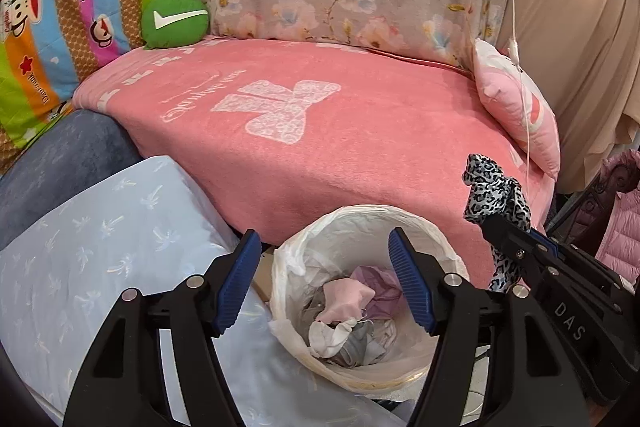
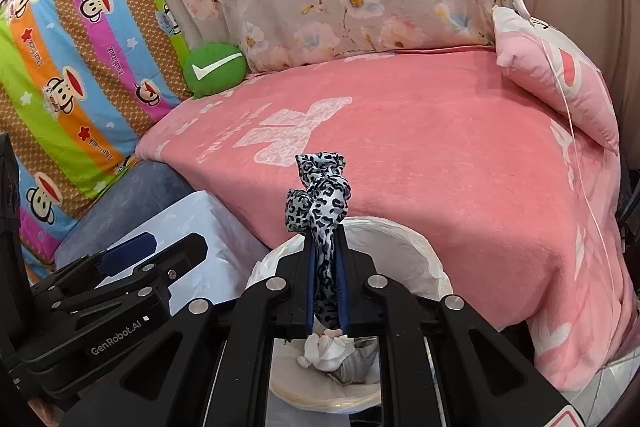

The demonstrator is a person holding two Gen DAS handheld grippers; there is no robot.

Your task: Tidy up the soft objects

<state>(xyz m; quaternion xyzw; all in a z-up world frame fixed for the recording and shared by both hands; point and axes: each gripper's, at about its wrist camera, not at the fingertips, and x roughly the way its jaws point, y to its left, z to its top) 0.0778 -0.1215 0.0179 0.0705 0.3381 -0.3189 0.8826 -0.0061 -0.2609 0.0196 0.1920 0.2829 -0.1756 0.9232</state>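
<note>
My right gripper [image 2: 326, 267] is shut on a leopard-print scrunchie [image 2: 320, 199], which sticks up between its blue pads just above the rim of a round bin [image 2: 404, 235] lined with a white plastic bag. In the left wrist view the same scrunchie [image 1: 494, 187] hangs at the right, clamped in the right gripper [image 1: 502, 223]. My left gripper [image 1: 324, 283] is open over the bin [image 1: 316, 227], nothing between its fingers. Inside the bin lie several crumpled soft pieces, pink, white, grey and lilac [image 1: 348, 311].
A pink bow-print blanket [image 1: 320, 131] covers the bed behind the bin. A green check-mark cushion [image 1: 175, 21] sits at the back left, a pink pillow [image 1: 516, 103] at the right, a light blue pillow [image 1: 100, 247] at the near left. Floral and striped cartoon bedding hangs behind.
</note>
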